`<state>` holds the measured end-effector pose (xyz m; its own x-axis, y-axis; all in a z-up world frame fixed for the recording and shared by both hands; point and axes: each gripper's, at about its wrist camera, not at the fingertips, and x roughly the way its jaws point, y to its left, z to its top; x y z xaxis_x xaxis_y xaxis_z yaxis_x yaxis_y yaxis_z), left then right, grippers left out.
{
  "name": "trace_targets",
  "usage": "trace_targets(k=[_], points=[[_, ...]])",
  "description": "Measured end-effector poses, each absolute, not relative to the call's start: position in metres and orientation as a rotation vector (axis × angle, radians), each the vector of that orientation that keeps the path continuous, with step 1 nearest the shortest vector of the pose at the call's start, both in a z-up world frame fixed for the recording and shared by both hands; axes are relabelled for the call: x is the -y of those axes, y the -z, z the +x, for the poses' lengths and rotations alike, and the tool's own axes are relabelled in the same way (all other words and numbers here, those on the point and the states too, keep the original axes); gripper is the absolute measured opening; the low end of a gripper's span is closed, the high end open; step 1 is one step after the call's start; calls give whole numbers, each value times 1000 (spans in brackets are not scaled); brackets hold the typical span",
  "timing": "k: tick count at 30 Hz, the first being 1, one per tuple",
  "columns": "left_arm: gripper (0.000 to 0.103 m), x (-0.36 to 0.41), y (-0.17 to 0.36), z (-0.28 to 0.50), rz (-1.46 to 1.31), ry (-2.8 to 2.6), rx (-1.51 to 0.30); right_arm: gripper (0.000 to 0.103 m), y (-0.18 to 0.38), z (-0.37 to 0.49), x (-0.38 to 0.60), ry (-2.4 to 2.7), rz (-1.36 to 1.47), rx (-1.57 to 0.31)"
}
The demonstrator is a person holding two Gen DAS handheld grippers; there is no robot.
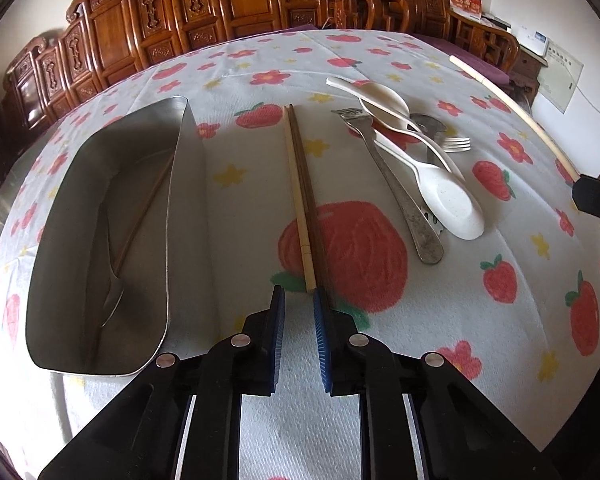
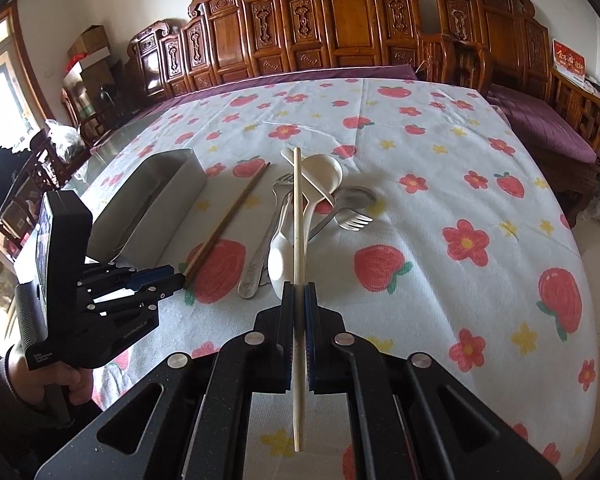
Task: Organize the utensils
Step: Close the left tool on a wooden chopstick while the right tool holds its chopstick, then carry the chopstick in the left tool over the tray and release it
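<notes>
Early stage: metal tray [image 1: 100,240] far left apparently holding one chopstick (dim), right gripper [image 2: 299,292] clamped on pale chopstick [image 2: 297,220], left gripper [image 1: 299,300] narrowly parted, not pinching, at chopstick pair [image 1: 304,200]; spoons and forks [image 1: 412,160] unsorted right.

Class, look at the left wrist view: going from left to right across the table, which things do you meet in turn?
Metal tray → pair of chopsticks on the cloth → pile of forks and white spoons → pale chopstick held by the right gripper.
</notes>
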<state>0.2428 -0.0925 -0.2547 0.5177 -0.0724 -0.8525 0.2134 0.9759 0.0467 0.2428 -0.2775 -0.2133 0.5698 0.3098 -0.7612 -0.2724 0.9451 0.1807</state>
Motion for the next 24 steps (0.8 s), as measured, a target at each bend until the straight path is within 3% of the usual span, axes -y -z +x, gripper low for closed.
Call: trace_targets(k=[11,13,15,24], points=[[14,104,255,255,183,168,-1008,6,218,243,276,-343,36,-913],[11,105,255,256,184,170,-1009,6,219,243,275,-343,31,-914],[0,106,255,255,184,182,-1013,6,219,243,274,-345,29,-914],[0,101,242,232,181,194,-1000,6,216,240,273,-348,19,-904]])
